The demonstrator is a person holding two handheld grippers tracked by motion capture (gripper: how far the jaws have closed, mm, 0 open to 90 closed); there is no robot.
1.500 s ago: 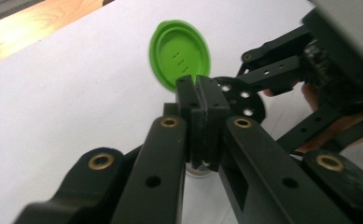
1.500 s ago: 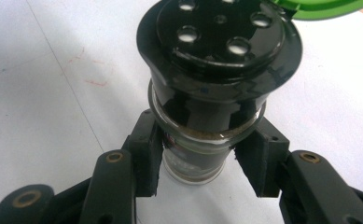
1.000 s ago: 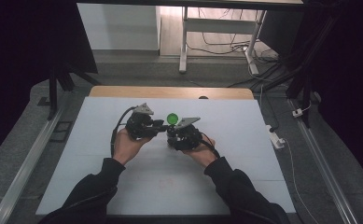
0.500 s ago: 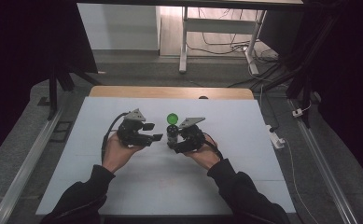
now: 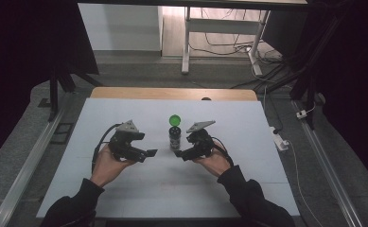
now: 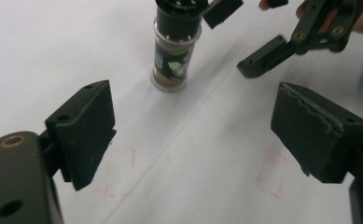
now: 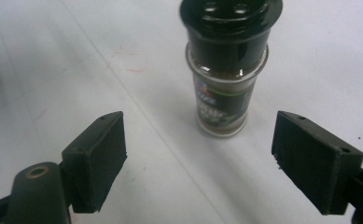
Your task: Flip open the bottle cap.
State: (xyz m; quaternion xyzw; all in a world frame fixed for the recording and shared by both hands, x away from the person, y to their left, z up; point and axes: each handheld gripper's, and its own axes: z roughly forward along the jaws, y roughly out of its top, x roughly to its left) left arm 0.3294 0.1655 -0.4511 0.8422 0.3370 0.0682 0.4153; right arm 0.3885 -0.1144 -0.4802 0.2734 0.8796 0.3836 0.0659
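The spice jar stands upright near the middle of the white table, its green lid flipped up. The right gripper sits just beside it, jaws wide and empty. The left gripper waits farther off, also gaping, with bare tabletop all around.

A small clear glass spice jar with a black shaker top stands upright on the white table, near its middle. Round sprinkle holes show in the top. Brownish ground spice fills the jar, and a dark label with green and white print wraps its lower body. In the high view a round green flip cap stands open above it.
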